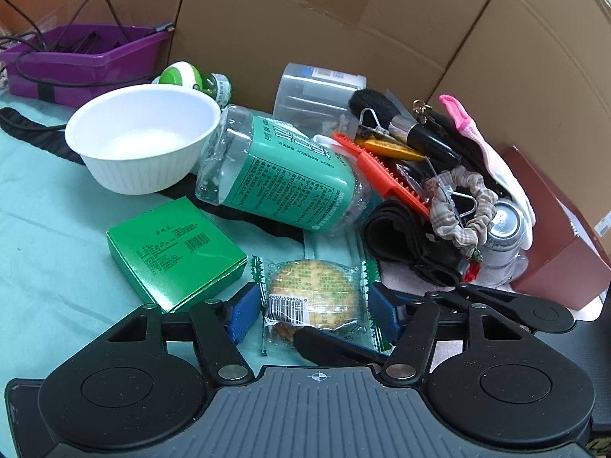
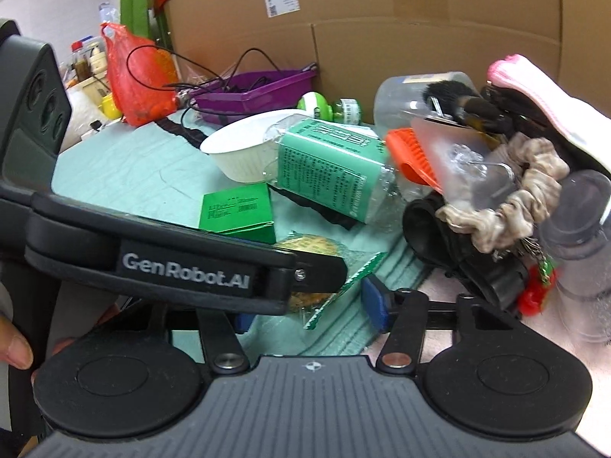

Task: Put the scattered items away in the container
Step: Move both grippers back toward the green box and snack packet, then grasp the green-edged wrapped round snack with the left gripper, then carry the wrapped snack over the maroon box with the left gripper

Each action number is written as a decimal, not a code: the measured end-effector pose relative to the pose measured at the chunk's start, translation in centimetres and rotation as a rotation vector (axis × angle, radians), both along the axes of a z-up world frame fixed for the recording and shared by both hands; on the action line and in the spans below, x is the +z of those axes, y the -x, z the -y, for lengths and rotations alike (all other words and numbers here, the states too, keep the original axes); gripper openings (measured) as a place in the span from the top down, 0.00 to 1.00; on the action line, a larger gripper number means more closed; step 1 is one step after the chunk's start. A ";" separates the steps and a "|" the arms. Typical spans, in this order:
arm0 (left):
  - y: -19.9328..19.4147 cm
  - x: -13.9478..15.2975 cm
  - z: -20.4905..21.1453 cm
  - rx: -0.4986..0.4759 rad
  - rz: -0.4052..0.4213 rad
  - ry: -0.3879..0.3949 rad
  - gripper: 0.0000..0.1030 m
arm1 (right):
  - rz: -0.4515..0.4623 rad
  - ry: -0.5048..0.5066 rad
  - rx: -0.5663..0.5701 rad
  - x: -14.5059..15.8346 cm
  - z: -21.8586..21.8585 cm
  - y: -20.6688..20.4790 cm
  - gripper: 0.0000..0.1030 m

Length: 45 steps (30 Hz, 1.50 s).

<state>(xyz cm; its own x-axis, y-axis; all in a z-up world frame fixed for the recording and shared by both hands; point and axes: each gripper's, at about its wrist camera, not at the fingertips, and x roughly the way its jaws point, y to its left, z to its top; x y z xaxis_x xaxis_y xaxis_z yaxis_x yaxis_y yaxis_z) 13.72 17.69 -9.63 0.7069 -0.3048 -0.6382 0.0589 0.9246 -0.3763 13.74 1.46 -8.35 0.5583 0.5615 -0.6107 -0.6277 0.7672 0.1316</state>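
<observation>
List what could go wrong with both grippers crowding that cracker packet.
1. The left gripper straddles the cracker packet while a right gripper finger already lies across it; closing both may collide them or crush the cracker.
2. The packet sits close to the green box; a pad could nudge it.
3. The tipped plastic bottle just behind might roll if bumped.

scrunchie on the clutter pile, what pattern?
Beige-brown plaid (checked) fabric. The scrunchie shows sharpest in the left wrist view; the right wrist view blurs it.
</observation>
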 end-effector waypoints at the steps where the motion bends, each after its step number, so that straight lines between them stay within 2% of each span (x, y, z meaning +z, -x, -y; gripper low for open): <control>1: 0.0 0.0 0.1 -0.002 0.003 -0.004 0.27 | 0.001 0.004 0.004 0.0 -0.1 0.0 0.43; 3: 0.0 0.0 0.3 -0.010 0.007 -0.022 0.27 | -0.003 0.009 0.006 -0.2 -0.3 -0.1 0.43; 5: 0.1 0.1 0.5 -0.011 0.007 -0.038 0.32 | -0.008 0.007 0.004 -0.2 -0.3 -0.1 0.44; 10: 0.1 0.1 0.6 -0.008 0.002 -0.036 0.32 | -0.018 -0.004 0.001 -0.1 0.0 0.0 0.51; 16: 1.0 0.6 1.6 -0.016 0.005 -0.060 0.41 | -0.014 0.002 -0.008 0.1 0.2 0.6 0.54; 26: 3.8 3.0 5.4 -0.066 0.061 -0.097 0.41 | 0.030 -0.027 -0.045 1.6 3.2 3.3 0.54; 35: 5.6 6.1 11.5 -0.180 0.139 -0.126 0.41 | 0.100 -0.060 -0.136 3.7 8.2 6.7 0.54; 45: 4.3 9.6 21.3 -0.348 0.234 -0.148 0.41 | 0.188 -0.091 -0.315 6.2 16.5 8.0 0.54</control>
<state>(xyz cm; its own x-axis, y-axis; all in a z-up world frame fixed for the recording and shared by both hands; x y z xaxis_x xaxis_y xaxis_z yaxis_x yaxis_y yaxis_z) 9.38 -3.57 -0.02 0.7092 -0.4677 -0.5275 0.4442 0.8775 -0.1808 5.71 -15.05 -2.20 0.8098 0.3917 -0.4369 -0.3824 0.9170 0.1132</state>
